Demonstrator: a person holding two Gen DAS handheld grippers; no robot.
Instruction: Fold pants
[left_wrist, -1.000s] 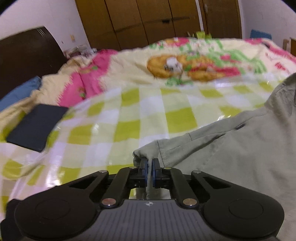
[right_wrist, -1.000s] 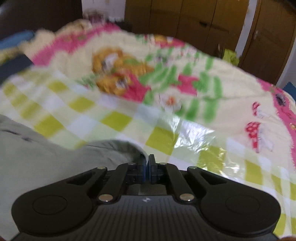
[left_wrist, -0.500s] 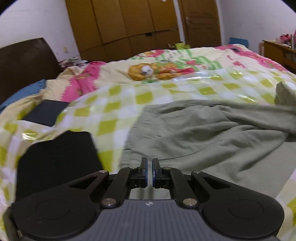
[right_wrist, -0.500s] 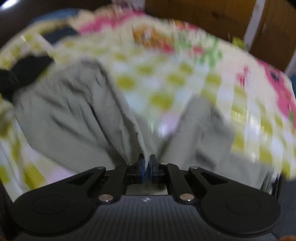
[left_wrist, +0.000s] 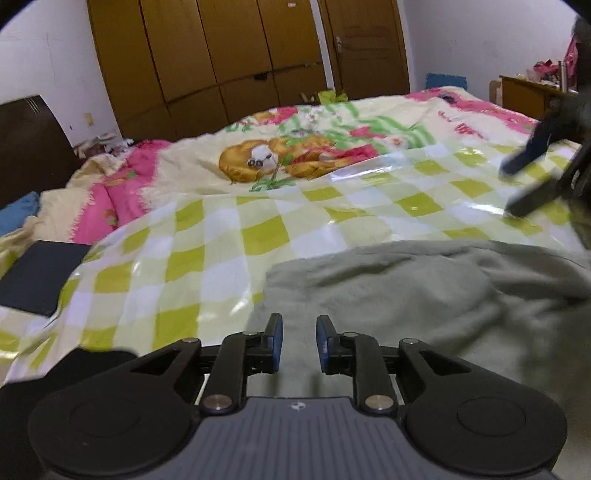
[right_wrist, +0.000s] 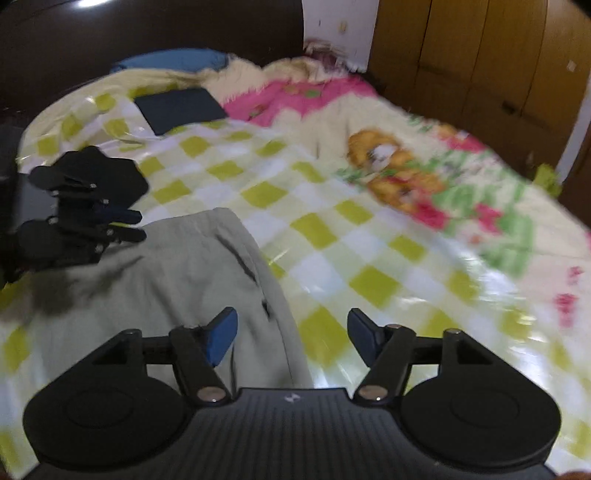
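In the left wrist view, the left gripper (left_wrist: 298, 341) has its jaws a little apart and opening, with nothing pinched between them; the rumpled grey-green cotton pants (left_wrist: 424, 295) lie under and ahead of them, filling the frame from 6 to 3 o'clock. Their curved far edge runs across the shiny green-and-white checked plastic sheet (left_wrist: 229, 251) that covers the bed, and bare sheet stretches beyond it toward 12 and 9 o'clock. A flat dark navy rectangular item (left_wrist: 38, 275) lies at 9 o'clock, well apart from the pants. The right gripper (left_wrist: 532, 177) hovers at 3 o'clock. In the right wrist view, the right gripper (right_wrist: 291, 336) has jaws wide and opening, gripping nothing, above the pants' (right_wrist: 177, 280) right-hand edge; open sheet (right_wrist: 369, 266) runs toward 1 and 3 o'clock. The left gripper (right_wrist: 129, 225) sits at 9 o'clock over the cloth's far corner.
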